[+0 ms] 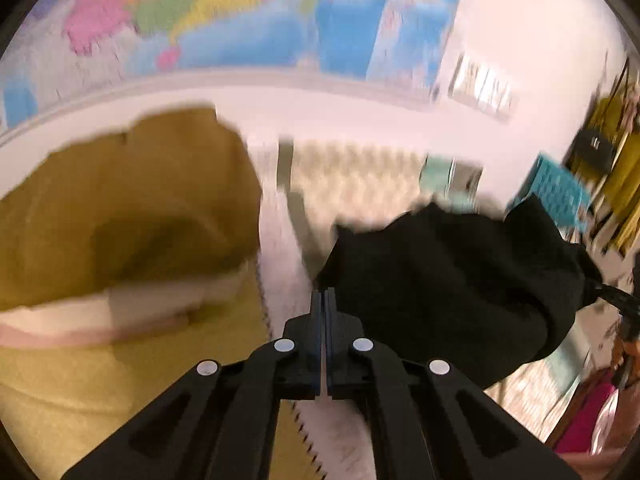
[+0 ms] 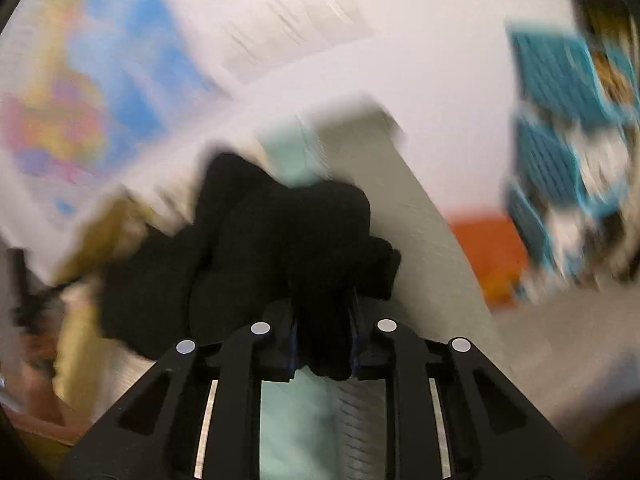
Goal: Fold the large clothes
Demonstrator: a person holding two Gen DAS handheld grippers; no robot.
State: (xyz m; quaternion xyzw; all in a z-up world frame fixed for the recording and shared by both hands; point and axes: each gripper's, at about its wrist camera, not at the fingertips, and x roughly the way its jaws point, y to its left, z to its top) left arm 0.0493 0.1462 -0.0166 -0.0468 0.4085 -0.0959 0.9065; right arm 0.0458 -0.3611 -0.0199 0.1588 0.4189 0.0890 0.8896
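Black plastic gripper [image 1: 324, 300] linkages, silver round pivot pins, blue-edged finger pads.

light: bright, even, indoor; source not visible | shadows: soft, faint | glare: pale wall [image 1: 520, 40] washes toward white | blur: heavy motion smear in both views, worst on the wall map [image 1: 200, 12] and blue crates [image 2: 560, 128] | sharpest: gripper linkages nearest the lens | distortion: fisheye bending, dark vignette at corners
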